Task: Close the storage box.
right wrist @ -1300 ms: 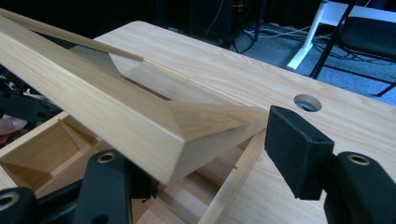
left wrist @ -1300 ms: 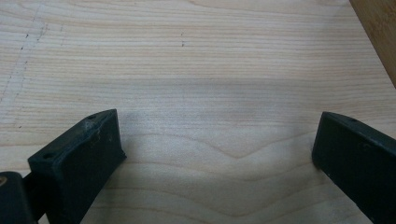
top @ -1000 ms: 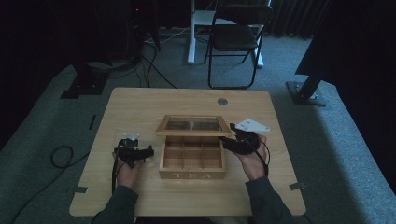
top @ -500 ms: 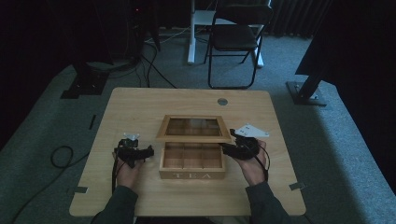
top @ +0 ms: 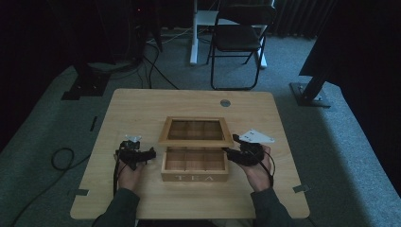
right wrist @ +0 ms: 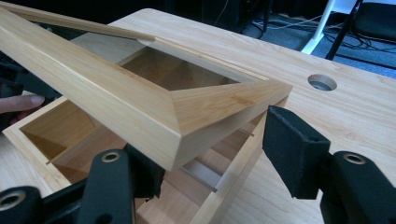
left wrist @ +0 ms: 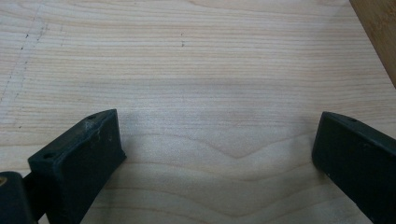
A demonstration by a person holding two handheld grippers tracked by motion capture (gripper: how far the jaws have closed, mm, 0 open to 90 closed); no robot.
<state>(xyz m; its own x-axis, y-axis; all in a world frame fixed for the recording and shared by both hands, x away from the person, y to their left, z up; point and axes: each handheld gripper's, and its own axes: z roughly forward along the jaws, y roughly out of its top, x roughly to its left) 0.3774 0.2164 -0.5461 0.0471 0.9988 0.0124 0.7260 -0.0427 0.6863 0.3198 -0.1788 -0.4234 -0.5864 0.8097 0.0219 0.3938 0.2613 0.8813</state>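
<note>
A wooden tea box (top: 194, 177) marked TEA stands at the middle of the table, its compartments bare. Its glass-paned lid (top: 196, 141) is tilted up, hinged at the back. My right gripper (top: 231, 153) is at the box's right side. In the right gripper view the lid's front corner (right wrist: 224, 107) lies between the jaws of this gripper (right wrist: 215, 154), which stand open; one jaw is under the lid's edge. My left gripper (top: 150, 153) rests to the left of the box, open over bare wood (left wrist: 215, 140), nothing between its jaws.
The table (top: 142, 109) has a round cable hole (top: 225, 102) at the back. A folding chair (top: 236, 38) stands behind it. A cable loop (top: 61, 158) lies on the floor at the left, a stand base (top: 307, 94) at the right.
My right gripper has come down and toward the person along the lid's right corner, and the lid sits a little lower. The left gripper has stayed put.
</note>
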